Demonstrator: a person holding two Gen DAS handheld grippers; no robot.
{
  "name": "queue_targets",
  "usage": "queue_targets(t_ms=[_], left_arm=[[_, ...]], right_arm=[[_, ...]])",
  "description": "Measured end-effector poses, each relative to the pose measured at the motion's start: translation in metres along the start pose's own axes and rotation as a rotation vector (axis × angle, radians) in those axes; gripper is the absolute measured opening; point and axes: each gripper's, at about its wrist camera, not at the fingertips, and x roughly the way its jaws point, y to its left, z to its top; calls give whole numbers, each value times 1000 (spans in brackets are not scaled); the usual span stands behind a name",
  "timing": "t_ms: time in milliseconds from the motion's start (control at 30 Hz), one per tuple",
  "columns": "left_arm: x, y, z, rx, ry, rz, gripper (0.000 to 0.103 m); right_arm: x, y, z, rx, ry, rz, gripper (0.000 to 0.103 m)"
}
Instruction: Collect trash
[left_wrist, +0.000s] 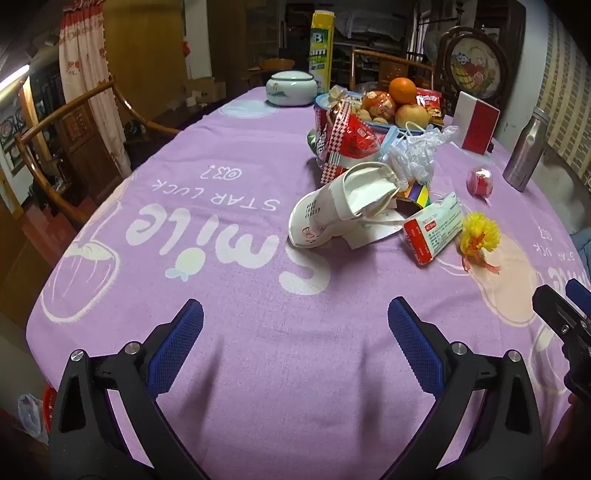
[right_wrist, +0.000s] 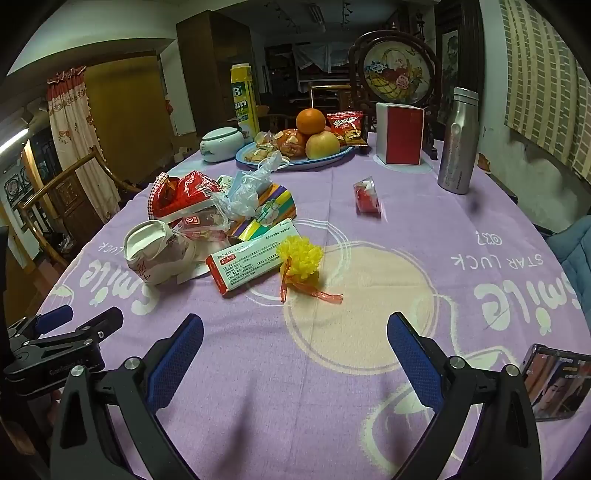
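A heap of trash lies mid-table on the purple cloth: a white paper bag on its side, a red-and-white medicine box, a yellow pompom flower with orange ribbon, a crumpled clear plastic bag, red snack wrappers, a striped carton. A small red wrapped piece lies apart. My left gripper is open and empty, short of the heap. My right gripper is open and empty, near the flower.
A blue plate of fruit and snacks, a white lidded jar, a tall yellow box, a red-and-white box and a steel bottle stand at the far end. A photo card lies at right. Wooden chairs stand left.
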Motion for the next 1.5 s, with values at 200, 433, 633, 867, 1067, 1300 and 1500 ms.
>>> queue_targets(t_ms=[200, 433, 633, 867, 1067, 1300, 1500], left_arm=[[-5, -7, 2, 22, -29, 6, 96], [-9, -7, -3, 21, -32, -8, 96], [-6, -6, -3, 16, -29, -1, 96], [-6, -5, -3, 16, -29, -6, 96], [-5, -5, -4, 16, -25, -7, 96], [-5, -7, -5, 19, -23, -7, 96], [-5, -7, -6, 14, -26, -16, 96]], right_arm=[[0, 0, 0, 7, 0, 2, 98], [1, -1, -1, 11, 0, 5, 98], [2, -2, -1, 12, 0, 7, 98], [0, -1, 0, 10, 4, 7, 98], [1, 1, -2, 9, 5, 8, 98], [2, 2, -3, 7, 6, 9, 98], [2, 1, -2, 10, 7, 7, 98]])
